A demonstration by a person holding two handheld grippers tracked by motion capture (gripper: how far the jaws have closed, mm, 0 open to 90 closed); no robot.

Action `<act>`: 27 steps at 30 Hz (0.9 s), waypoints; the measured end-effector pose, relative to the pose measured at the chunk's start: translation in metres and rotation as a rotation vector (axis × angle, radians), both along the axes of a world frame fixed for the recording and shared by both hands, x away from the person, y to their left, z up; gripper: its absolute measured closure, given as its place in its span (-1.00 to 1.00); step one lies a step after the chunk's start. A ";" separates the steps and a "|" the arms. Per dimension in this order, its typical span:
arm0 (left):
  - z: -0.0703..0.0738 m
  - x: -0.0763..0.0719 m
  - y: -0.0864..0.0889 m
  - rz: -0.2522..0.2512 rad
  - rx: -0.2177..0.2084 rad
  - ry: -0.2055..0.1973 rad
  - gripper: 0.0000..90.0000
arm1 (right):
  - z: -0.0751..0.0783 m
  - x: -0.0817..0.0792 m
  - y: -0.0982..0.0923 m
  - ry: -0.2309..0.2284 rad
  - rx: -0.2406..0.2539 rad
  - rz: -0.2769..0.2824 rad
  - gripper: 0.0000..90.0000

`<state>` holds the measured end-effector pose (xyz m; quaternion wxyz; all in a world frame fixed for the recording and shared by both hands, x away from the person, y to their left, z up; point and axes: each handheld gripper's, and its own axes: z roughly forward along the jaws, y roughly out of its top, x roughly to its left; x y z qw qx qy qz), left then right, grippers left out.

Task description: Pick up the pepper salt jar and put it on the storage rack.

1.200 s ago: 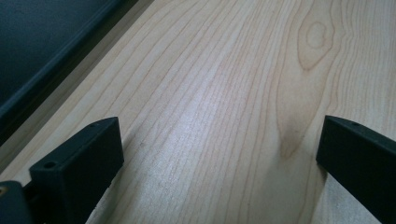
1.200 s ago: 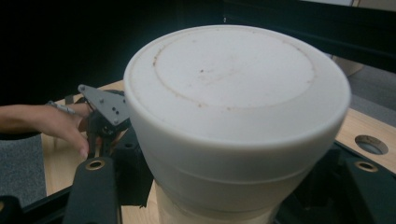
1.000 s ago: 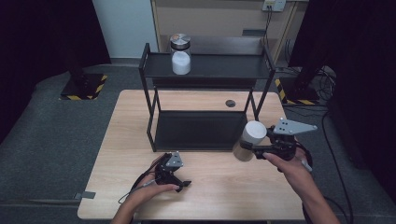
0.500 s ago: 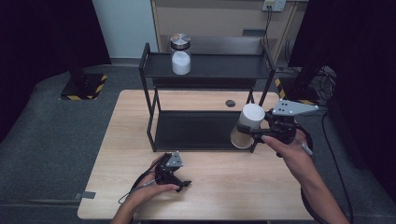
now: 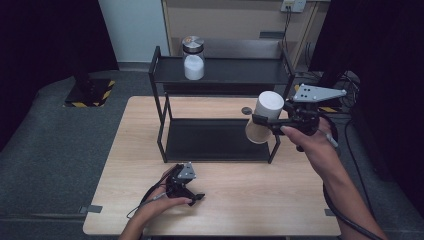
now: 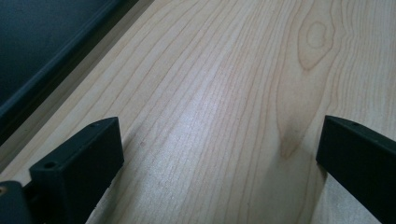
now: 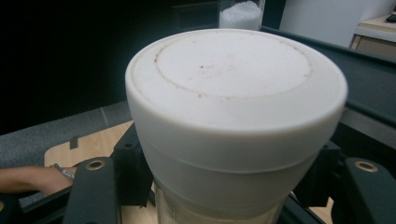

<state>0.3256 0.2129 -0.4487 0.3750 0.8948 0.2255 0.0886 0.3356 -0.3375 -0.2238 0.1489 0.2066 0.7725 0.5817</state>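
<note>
A jar with a broad white lid point(image 5: 269, 104) hangs tilted in the air at the right end of the black two-tier rack point(image 5: 220, 76), about level with the gap between its shelves. My right gripper point(image 5: 262, 126) is shut on the jar's body below the lid. In the right gripper view the white lid point(image 7: 233, 84) sits close up between the two black jaws. My left gripper point(image 5: 189, 187) rests on the wooden table point(image 5: 250, 200) near the front edge, held by a hand. Its jaws stand wide apart point(image 6: 219, 140) over bare wood, with nothing between them.
A glass jar with a metal lid and white powder point(image 5: 193, 58) stands on the rack's top shelf at the left. A small dark round object point(image 5: 246, 110) lies on the table behind the rack. Dark floor surrounds the table.
My right gripper has lifted the white-lidded jar up from near table height to beside the rack's right post. The left gripper has stayed where it was.
</note>
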 end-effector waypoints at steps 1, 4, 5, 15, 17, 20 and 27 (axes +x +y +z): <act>0.000 0.000 0.000 0.000 0.000 0.000 -1.00 | 0.004 0.002 0.001 -0.006 -0.007 0.003 -0.19; 0.000 0.000 0.000 0.000 0.000 0.000 -1.00 | 0.011 0.006 0.001 -0.007 -0.011 0.013 -0.19; 0.000 0.000 0.000 0.000 0.000 0.000 -1.00 | 0.013 0.008 0.001 -0.006 -0.010 0.015 -0.19; 0.000 0.000 0.000 0.000 0.000 0.000 -1.00 | 0.031 0.025 0.005 -0.007 -0.012 0.026 -0.19; 0.000 0.000 0.000 0.000 0.000 0.000 -1.00 | 0.034 0.028 0.007 -0.007 -0.010 0.024 -0.19; 0.000 0.000 0.000 0.001 0.000 0.001 -1.00 | 0.039 0.033 0.011 -0.008 -0.008 0.021 -0.19; 0.000 0.000 0.000 0.004 -0.004 0.002 -1.00 | 0.051 0.042 0.016 -0.013 -0.005 0.016 -0.19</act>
